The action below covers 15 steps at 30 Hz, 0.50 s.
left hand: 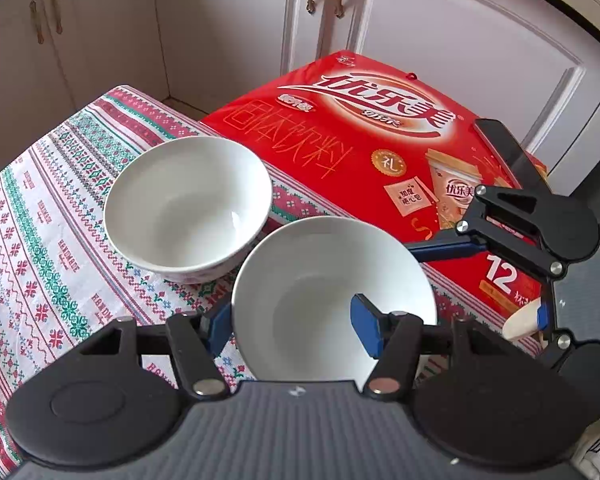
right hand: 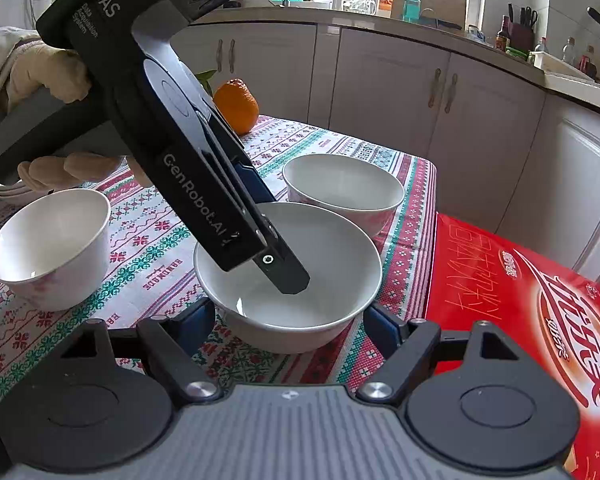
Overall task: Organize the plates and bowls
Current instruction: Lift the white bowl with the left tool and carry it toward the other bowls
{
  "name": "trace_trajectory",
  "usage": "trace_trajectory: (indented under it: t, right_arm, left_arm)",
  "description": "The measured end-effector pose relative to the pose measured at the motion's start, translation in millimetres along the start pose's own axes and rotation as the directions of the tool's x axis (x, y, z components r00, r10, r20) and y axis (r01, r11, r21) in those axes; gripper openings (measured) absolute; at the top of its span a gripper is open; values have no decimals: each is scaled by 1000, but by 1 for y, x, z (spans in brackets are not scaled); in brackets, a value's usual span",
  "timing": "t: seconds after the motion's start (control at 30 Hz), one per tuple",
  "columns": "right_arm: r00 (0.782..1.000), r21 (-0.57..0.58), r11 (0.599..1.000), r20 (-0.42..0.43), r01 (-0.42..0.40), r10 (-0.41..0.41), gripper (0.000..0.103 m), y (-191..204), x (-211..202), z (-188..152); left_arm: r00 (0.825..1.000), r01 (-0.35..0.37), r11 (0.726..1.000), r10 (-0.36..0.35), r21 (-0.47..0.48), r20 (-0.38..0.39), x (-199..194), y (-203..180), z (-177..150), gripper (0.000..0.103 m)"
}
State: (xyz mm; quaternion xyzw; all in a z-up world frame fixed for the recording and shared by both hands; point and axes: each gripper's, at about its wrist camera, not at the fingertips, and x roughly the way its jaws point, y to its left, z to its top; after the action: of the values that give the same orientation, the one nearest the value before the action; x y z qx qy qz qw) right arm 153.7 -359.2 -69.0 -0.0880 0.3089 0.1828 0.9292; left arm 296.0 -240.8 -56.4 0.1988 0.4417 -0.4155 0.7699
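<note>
White bowl (left hand: 332, 296) near surface edge, beside red box (left hand: 360, 152). Rim straddled by left tool (left hand: 296, 328): one finger inside, one outside, seemingly clamped on the wall for lifting. Flanked by right tool (right hand: 290, 320), spread wide, touching nothing. Second bowl (left hand: 188, 208) just behind, likely stacking target. Third bowl (right hand: 48, 248), orange (right hand: 236, 106) farther off.

White bowls (right hand: 288, 276); tablecloth (left hand: 40, 240) white with red-green cross-stitch bands; red box (left hand: 364, 148), white lettering; orange fruit (right hand: 236, 106); cream cabinets (right hand: 400, 92).
</note>
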Motion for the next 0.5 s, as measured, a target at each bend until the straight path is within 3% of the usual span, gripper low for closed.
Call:
trace_trajectory:
  t: [0.5]
  right_arm:
    - [1000, 15, 1000, -5, -23, 23, 85, 15, -28, 10]
  left_arm:
    - [999, -8, 1000, 8, 2, 49, -37, -18, -13, 60]
